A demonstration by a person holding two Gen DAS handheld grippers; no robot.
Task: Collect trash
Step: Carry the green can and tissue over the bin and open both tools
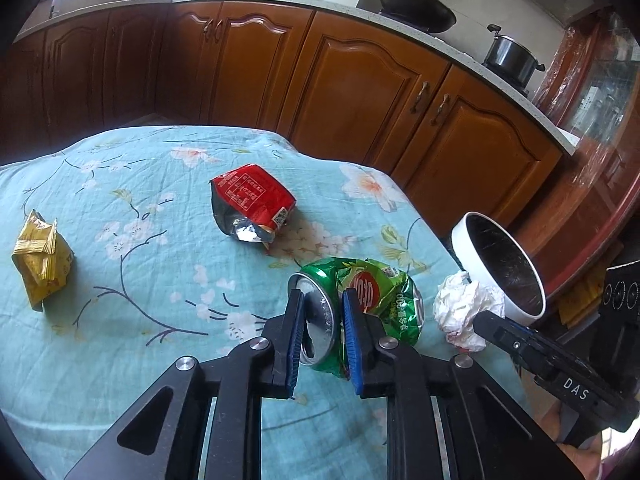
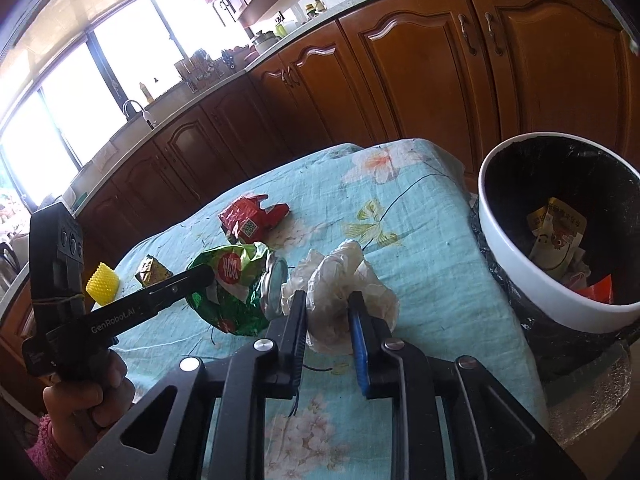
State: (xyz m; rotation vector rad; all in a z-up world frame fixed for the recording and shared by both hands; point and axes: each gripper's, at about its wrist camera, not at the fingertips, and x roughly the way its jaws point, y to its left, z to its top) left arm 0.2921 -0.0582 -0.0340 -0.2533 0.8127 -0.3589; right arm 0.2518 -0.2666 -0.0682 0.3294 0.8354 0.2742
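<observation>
A crushed green can [image 1: 372,300] lies on the flowered tablecloth [image 1: 140,280]; my left gripper [image 1: 322,300] is shut on its silver top end. The same green can [image 2: 236,288] shows in the right wrist view with the left gripper [image 2: 200,276] at it. A crumpled white tissue [image 2: 340,288] lies beside the can, and my right gripper [image 2: 326,300] is shut on it. That tissue [image 1: 464,308] and the right gripper [image 1: 486,320] appear at the right of the left wrist view. A white-rimmed bin [image 2: 560,240] with wrappers inside stands right of the table.
A red snack bag [image 1: 252,204] lies mid-table and a yellow wrapper [image 1: 40,256] at the left. A yellow ridged cup [image 2: 103,282] sits near the table's far side. Wooden cabinets [image 1: 360,92] run behind the table. A hand [image 2: 88,396] holds the left gripper.
</observation>
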